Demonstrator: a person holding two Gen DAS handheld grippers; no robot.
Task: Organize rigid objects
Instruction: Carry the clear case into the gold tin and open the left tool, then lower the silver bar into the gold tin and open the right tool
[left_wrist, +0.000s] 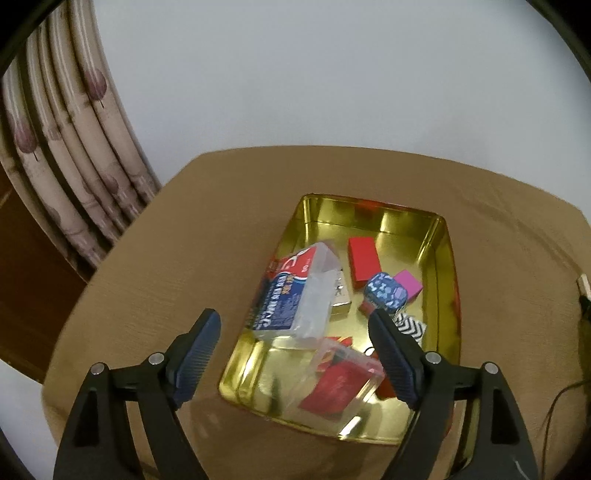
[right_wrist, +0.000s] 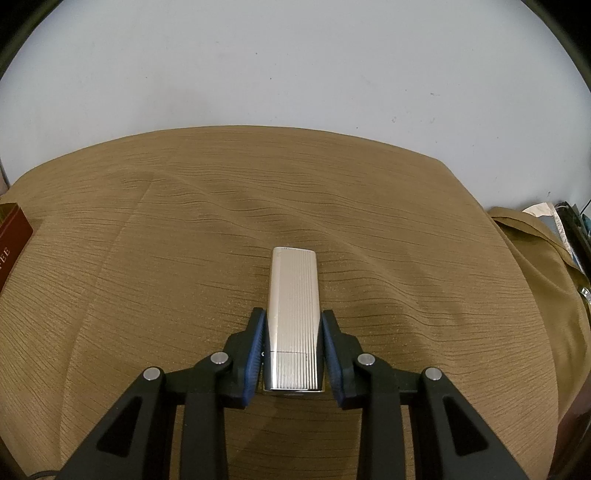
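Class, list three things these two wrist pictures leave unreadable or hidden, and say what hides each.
1. Left wrist view: the print on the clear box is blurred.
2. Left wrist view: the zigzag piece in the gold tin is partly behind a finger of the left tongs.
3. Right wrist view: the red box is cut off by the left edge.

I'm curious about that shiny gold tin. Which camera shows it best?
The left wrist view: the gold tin lies whole under the open left gripper, boxes inside. The right wrist view shows only a dark red corner at its left edge, perhaps the tin's outside.
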